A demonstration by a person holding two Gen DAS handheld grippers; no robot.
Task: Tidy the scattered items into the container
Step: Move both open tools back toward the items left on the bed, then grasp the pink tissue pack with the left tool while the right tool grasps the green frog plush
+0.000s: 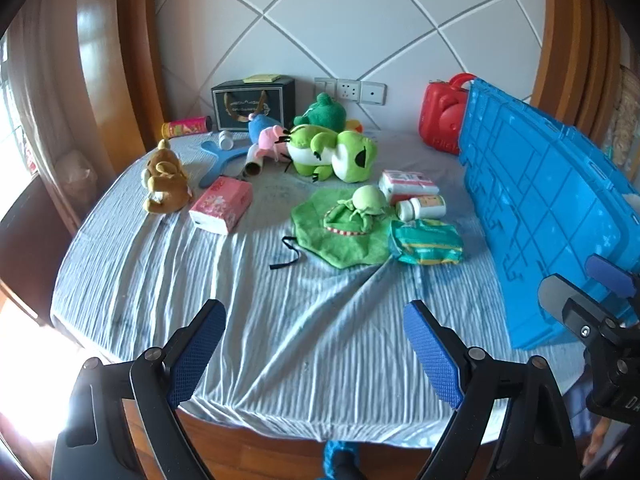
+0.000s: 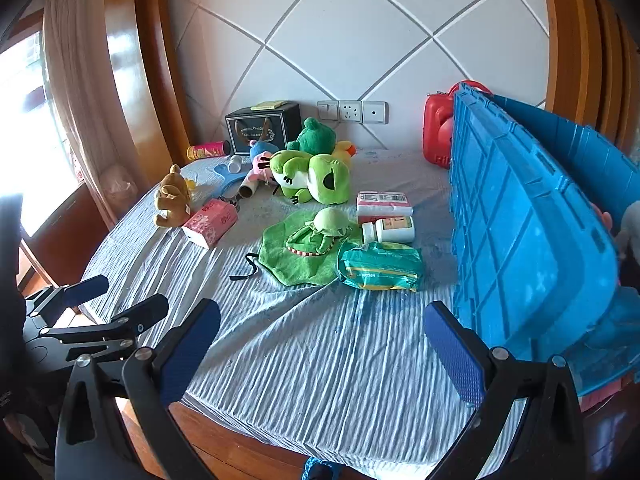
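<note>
1. Both tools sit at the near edge of the table: the left gripper [image 1: 314, 354] has its jaws spread wide on nothing, and the right gripper [image 2: 322, 354] is just as wide and just as empty.
2. The blue crate [image 1: 552, 208], our container, stands at the right of the table with its ribbed wall facing the clutter. Its inside is hidden, so I can't tell whether anything has gone in.
3. The striped tablecloth [image 1: 320, 344] is loaded from the middle to the far side. I'd call this the very start.
4. Nearest the crate lie a teal wipes pack [image 1: 427, 242], a white pill bottle [image 1: 421, 207] and a white-and-red packet [image 1: 408, 184].
5. Just left of those, a small frog doll on a green leaf cloth [image 1: 340, 232], a black strap trailing off it.
6. Further out: big green frog plush [image 1: 332, 152], pink tissue pack [image 1: 221, 204], brown bear [image 1: 165, 178] at the left.
7. Along the far wall, a chip can [image 1: 186, 126] and a dark gift box [image 1: 253, 102]. Plenty left to do.
</note>
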